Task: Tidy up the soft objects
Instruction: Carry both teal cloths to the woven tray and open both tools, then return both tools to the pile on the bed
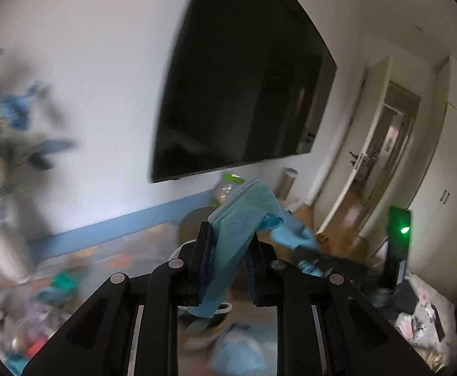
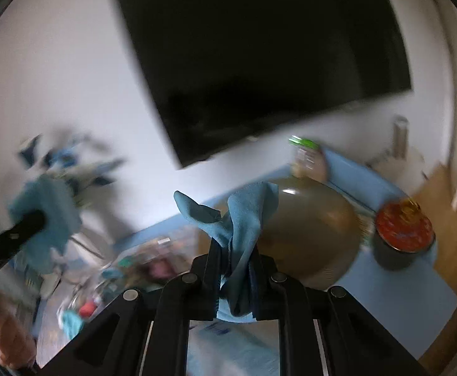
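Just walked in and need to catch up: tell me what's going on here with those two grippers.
A person is holding a gripper in each hand, and both are clamped on light blue cloth. The left gripper pinches a folded blue cloth that sticks up past its fingers. The right gripper grips another bunched part of blue cloth; whether it is the same piece is unclear. Both are raised above a cluttered table, facing a wall-mounted TV. Nothing has been set down yet.

- I can't make out the clutter (image 1: 40,297) below the television (image 1: 244,87); it's smeared by blur.
- Left of the television, the flowers (image 1: 15,116) blur.
- My left gripper (image 2: 24,222) is a blurred streak, cut off at the frame's edge.
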Motion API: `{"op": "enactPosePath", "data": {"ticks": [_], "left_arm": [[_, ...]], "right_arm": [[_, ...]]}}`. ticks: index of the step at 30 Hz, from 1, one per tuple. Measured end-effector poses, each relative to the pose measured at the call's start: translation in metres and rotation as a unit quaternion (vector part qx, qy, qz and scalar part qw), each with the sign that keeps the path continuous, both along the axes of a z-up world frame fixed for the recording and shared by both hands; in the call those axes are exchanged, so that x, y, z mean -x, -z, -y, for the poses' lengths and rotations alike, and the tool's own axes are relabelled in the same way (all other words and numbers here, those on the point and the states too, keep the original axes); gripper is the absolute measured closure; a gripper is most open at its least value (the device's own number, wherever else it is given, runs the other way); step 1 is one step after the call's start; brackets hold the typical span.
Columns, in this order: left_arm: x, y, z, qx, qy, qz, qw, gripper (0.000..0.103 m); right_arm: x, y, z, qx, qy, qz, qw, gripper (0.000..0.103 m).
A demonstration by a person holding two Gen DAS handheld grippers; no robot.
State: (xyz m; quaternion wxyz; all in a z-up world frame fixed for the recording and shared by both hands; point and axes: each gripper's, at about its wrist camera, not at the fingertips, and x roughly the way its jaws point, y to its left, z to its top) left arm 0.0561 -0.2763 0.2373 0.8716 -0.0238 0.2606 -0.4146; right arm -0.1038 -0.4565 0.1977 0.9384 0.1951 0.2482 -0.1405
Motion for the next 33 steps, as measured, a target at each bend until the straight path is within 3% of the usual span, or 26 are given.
{"op": "enactPosePath", "data": {"ticks": [9, 11, 14, 15, 16, 18, 20, 27, 33], "left_arm": [[-0.033, 0.027, 0.081, -0.033, 0.018, -0.038, 0.9986, 0.085], [-0.036, 0.032, 0.088, -0.030, 0.019, -0.044, 0.9984, 0.073], [-0.033, 0.033, 0.095, -0.029, 0.006, -0.029, 0.9991, 0.046], [-0.031, 0.033, 0.096, -0.029, 0.005, -0.022, 0.9993, 0.029], [-0.031, 0.033, 0.097, -0.027, 0.004, -0.018, 0.9995, 0.023], [-0.025, 0.031, 0.095, -0.027, 0.006, -0.006, 0.9996, 0.023], [-0.021, 0.029, 0.093, -0.032, 0.010, 0.001, 0.9994, 0.023], [0.003, 0.010, 0.044, -0.016, -0.012, 0.020, 0.9996, 0.023], [0.045, -0.002, -0.049, 0.017, -0.070, 0.035, 0.9968, 0.023]], "right_arm": [[-0.041, 0.039, 0.048, -0.027, 0.035, -0.074, 0.996, 0.090], [-0.048, 0.048, 0.052, -0.031, 0.034, -0.085, 0.995, 0.089], [-0.055, 0.057, 0.058, -0.045, 0.027, -0.098, 0.994, 0.085], [-0.056, 0.060, 0.060, -0.051, 0.025, -0.100, 0.993, 0.082], [-0.056, 0.063, 0.061, -0.054, 0.025, -0.103, 0.993, 0.080], [-0.055, 0.068, 0.065, -0.059, 0.027, -0.110, 0.992, 0.057], [-0.051, 0.069, 0.066, -0.063, 0.029, -0.108, 0.992, 0.046], [-0.032, 0.058, 0.061, -0.056, 0.033, -0.091, 0.994, 0.046], [-0.010, 0.031, 0.035, -0.058, 0.019, -0.055, 0.997, 0.043]]}}
